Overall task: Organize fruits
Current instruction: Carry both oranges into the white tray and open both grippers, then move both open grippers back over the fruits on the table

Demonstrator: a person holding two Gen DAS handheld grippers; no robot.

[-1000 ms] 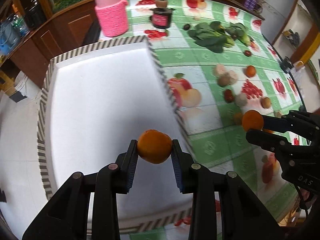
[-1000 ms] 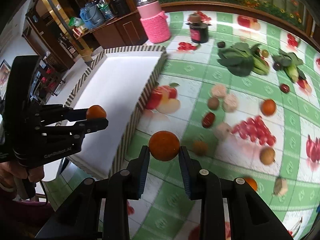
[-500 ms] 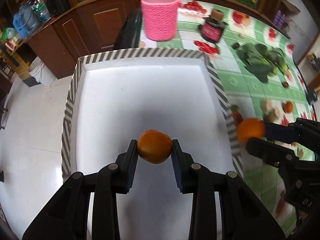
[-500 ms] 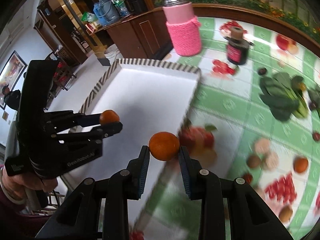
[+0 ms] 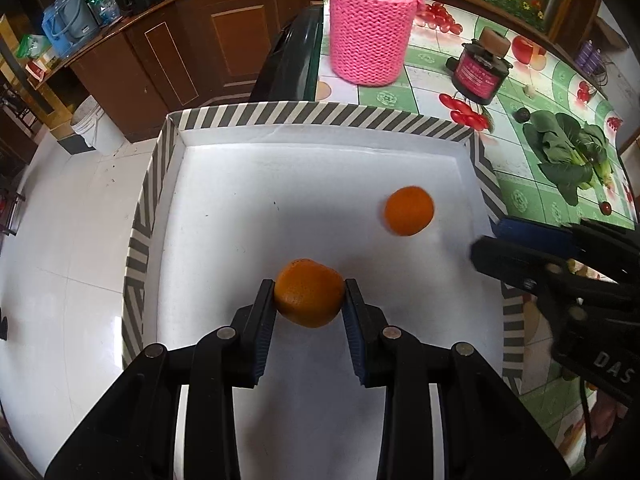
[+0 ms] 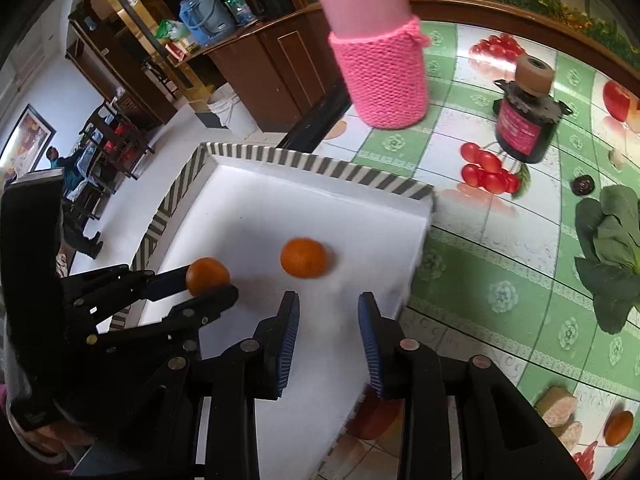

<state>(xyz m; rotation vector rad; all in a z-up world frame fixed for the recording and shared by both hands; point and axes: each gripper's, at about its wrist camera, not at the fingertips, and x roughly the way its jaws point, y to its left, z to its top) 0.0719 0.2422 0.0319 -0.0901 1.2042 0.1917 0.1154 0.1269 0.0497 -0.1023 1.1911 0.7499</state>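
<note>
My left gripper (image 5: 309, 300) is shut on an orange (image 5: 309, 298) and holds it over the white tray (image 5: 320, 184) with a striped rim. It also shows in the right wrist view (image 6: 212, 284), the held orange (image 6: 207, 276) between its fingers. A second orange (image 5: 409, 211) lies loose in the tray, ahead of my right gripper (image 6: 327, 312), which is open and empty over the tray's right part. That orange also shows in the right wrist view (image 6: 303, 258). The right gripper shows at the right of the left wrist view (image 5: 486, 246).
A pink knitted jar (image 5: 370, 32) and a dark jar (image 5: 480, 70) stand beyond the tray. Leafy greens (image 5: 568, 152) lie on the green fruit-print tablecloth at right. Small fruits (image 6: 618, 426) and beige chunks (image 6: 556, 400) lie at the lower right. The tray's left side overhangs the floor (image 5: 60, 240).
Both grippers moved left over the tray. My right gripper opened and let go of its orange, which now lies in the tray. The left gripper still holds its orange.
</note>
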